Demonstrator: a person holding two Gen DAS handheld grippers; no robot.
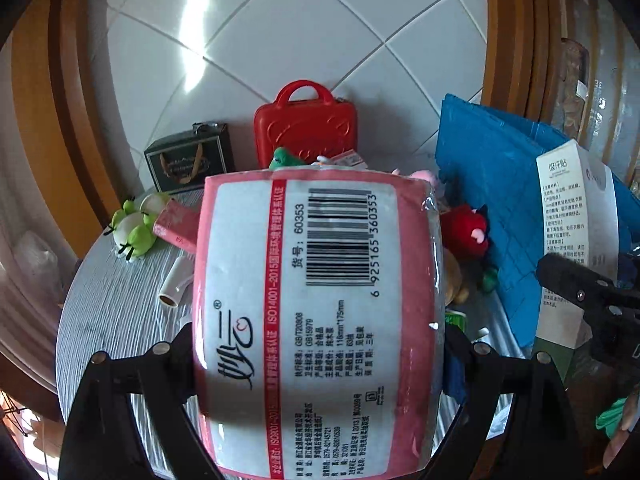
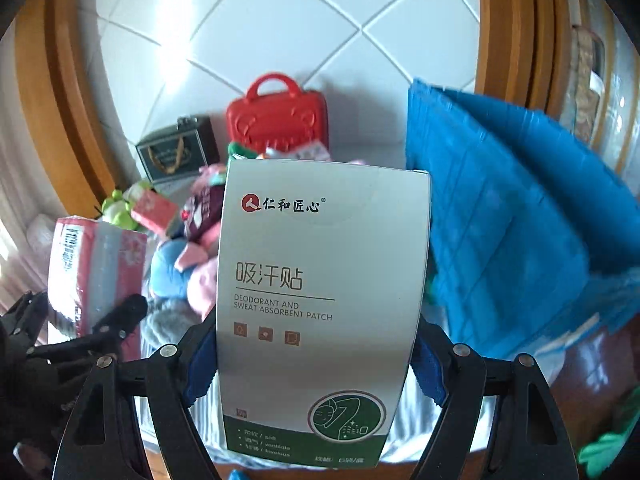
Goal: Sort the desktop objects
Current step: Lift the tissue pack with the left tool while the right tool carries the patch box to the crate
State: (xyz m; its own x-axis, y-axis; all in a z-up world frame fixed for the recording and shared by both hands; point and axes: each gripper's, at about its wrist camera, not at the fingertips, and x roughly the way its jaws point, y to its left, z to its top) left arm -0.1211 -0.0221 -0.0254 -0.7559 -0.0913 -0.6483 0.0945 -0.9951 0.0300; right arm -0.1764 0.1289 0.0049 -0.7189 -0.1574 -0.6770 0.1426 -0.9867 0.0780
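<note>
A pink tissue pack (image 1: 320, 300) with a white barcode label fills the left wrist view, and my left gripper (image 1: 318, 332) is shut on its two sides, holding it up over the table. That pack (image 2: 96, 268) also shows at the left of the right wrist view. A white and green box of sweat absorbent patches (image 2: 324, 280) stands upright between the blue pads (image 2: 198, 364) of my right gripper (image 2: 314, 336), which is shut on it, also in the air. The same box (image 1: 572, 240) shows at the right of the left wrist view.
Below is a round grey table (image 1: 104, 320) crowded with a green frog plush (image 1: 132, 228), a white tube (image 1: 174, 280), a red plush (image 1: 466, 232) and a blue plush (image 2: 172, 268). Behind stand a red toy suitcase (image 1: 306, 128), a dark gift bag (image 1: 188, 158) and a blue folding crate (image 1: 500, 200).
</note>
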